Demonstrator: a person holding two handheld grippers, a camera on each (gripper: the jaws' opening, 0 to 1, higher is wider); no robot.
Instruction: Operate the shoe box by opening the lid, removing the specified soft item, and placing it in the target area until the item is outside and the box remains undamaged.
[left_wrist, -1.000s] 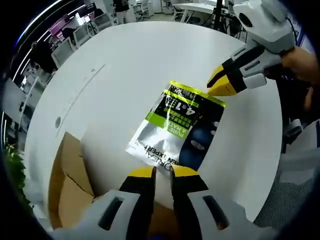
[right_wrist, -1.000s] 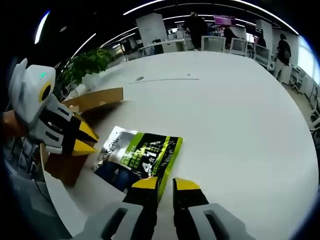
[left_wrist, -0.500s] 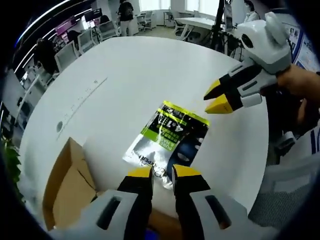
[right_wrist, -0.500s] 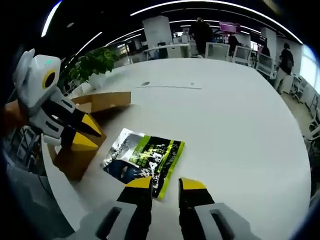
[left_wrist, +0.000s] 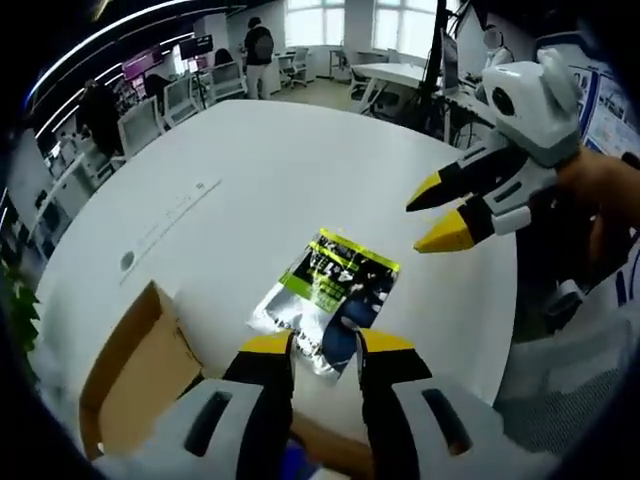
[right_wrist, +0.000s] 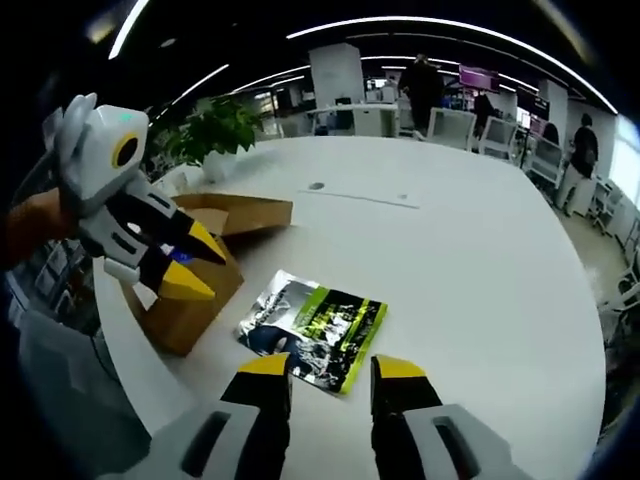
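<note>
So the big white round table (right_wrist: 480, 260) is mostly bare, tons of open surface past the middle and out toward the far rim. Office chairs and desks sit well beyond it, so nothing crowds the far side. The near edge is the tighter one: it curves right under both grippers, and the box sits close to it.

The cardboard shoe box (right_wrist: 195, 290) is open, flap standing up, and from what I can see the walls look fine, no crushed corners or tears. In the left gripper view the box (left_wrist: 130, 385) shows its brown inside wall; I can't really tell what else is in there, though there's a bit of something blue near its top in the right gripper view.

The soft item, a silver, green and black foil pouch (right_wrist: 312, 327), lies flat on the table just beside the box, fully outside it, not touching it as far as I can tell. Same pouch in the left gripper view (left_wrist: 328, 300), well in from the table edge.

The left gripper (left_wrist: 327, 345) is empty, jaws a little apart. The right gripper (right_wrist: 326, 368) is also empty with a clear gap between its jaws, hovering above the near end of the pouch.

My read: opening and removal are done, pouch is placed. Pretty much just backing the hands off without bumping the box flap.
</note>
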